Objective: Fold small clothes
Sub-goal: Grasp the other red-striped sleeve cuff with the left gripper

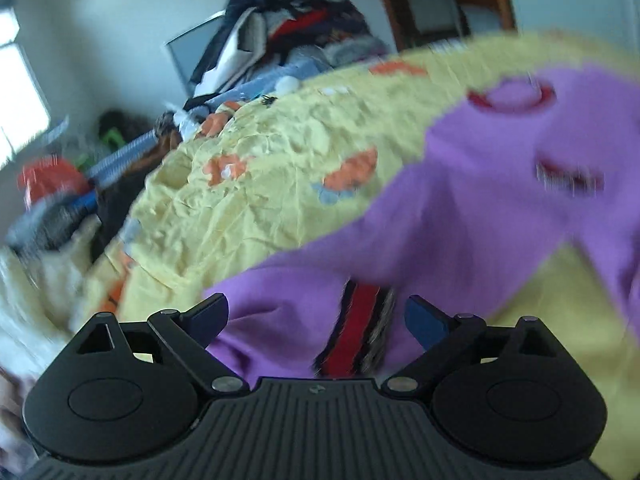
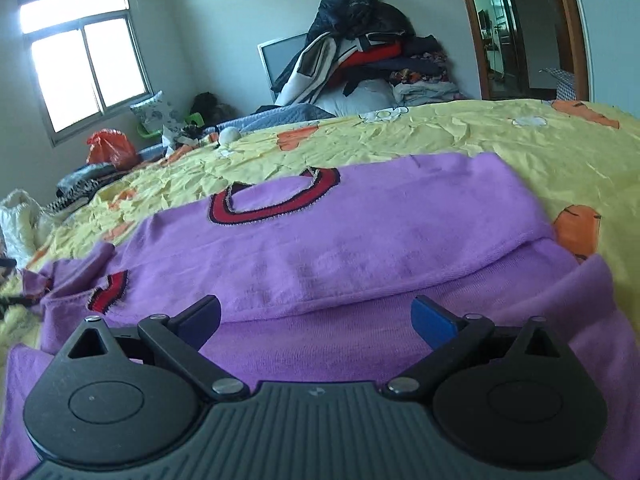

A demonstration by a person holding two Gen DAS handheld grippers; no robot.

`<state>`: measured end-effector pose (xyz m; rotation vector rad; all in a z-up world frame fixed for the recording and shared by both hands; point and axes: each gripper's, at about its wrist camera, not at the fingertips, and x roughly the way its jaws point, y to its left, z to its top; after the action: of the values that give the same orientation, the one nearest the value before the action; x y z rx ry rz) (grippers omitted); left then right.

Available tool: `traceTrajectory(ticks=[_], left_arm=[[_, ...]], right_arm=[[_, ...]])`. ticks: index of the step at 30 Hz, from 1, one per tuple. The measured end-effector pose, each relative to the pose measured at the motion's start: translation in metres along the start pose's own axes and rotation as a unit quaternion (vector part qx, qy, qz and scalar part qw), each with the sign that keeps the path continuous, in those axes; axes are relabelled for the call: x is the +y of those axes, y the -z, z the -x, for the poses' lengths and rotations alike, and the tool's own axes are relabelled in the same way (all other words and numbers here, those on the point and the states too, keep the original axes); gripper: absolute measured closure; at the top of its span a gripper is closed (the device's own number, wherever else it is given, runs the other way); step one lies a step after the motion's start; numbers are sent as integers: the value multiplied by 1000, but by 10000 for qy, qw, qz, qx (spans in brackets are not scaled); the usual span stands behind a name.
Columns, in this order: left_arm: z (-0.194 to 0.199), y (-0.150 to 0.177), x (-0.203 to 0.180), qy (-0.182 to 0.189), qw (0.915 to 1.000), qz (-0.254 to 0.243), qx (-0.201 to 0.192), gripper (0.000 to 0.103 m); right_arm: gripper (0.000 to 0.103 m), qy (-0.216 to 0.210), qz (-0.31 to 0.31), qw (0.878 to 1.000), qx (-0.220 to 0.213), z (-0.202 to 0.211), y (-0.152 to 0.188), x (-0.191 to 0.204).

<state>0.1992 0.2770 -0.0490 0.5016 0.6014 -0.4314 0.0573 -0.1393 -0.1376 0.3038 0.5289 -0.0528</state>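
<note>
Purple sweater (image 2: 360,240) on yellow bedsheet (image 2: 440,140), clothes pile (image 2: 360,52) behind; both tongs (image 1: 316,316) (image 2: 316,318) wide, empty.

Purple sweater (image 2: 360,232) with a red, black-edged neckband (image 2: 272,204) at 12 o'clock and matching striped cuff (image 1: 356,328); yellow bedsheet (image 2: 440,140) printed with orange and white shapes; orange bag (image 2: 110,148) at 10 o'clock; blue-padded black gripper fingers (image 2: 434,322)
</note>
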Motion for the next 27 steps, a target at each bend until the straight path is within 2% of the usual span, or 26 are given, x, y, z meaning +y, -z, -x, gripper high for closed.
traceTrajectory(ticks=[2, 5, 6, 7, 10, 12, 13, 15, 17, 18, 20, 23, 24, 27], left_arm=[[-6, 0, -8, 78, 10000, -2, -8, 18], [-23, 5, -22, 52, 9996, -213, 183, 25], [-23, 7, -22, 58, 9998, -150, 119, 24], [-24, 8, -18, 64, 9999, -12, 123, 29], [-25, 10, -2, 279, 9987, 372, 210, 70], [-24, 12, 5, 237, 9981, 485, 297, 84], [-23, 14, 11, 314, 9968, 656, 323, 89], [-18, 18, 27, 459, 9922, 1125, 274, 92], [-8, 25, 50, 521, 9816, 1835, 70, 93], [-1, 31, 66, 517, 9713, 2320, -75, 93], [17, 46, 101, 498, 9432, 3261, -387, 94], [56, 83, 154, 499, 8788, 4652, -940, 95], [71, 98, 171, 507, 8535, 5069, -1092, 95], [112, 134, 206, 488, 7851, 6011, -1414, 97]], right_arm=[[1, 33, 45, 10000, 58, -2, 0, 2], [1, 36, 11, 9999, 103, -3, 0, 1], [1, 37, 1, 9999, 108, -4, 0, 1], [1, 38, 3, 9999, 108, -4, 0, 1], [1, 51, 24, 9999, 89, -3, 0, 2], [1, 69, 14, 9999, 90, -3, 0, 1], [1, 76, 13, 9999, 94, -3, 0, 1], [1, 93, 6, 9999, 100, -4, 0, 2], [1, 106, -4, 9999, 112, -4, 0, 1], [1, 113, -9, 9999, 113, -4, 0, 1], [1, 118, -17, 9999, 123, -5, 0, 0], [1, 117, 3, 9998, 147, -5, 0, 1], [1, 108, 11, 9998, 157, -6, 0, 1], [1, 79, 43, 9997, 210, -7, -1, 2]])
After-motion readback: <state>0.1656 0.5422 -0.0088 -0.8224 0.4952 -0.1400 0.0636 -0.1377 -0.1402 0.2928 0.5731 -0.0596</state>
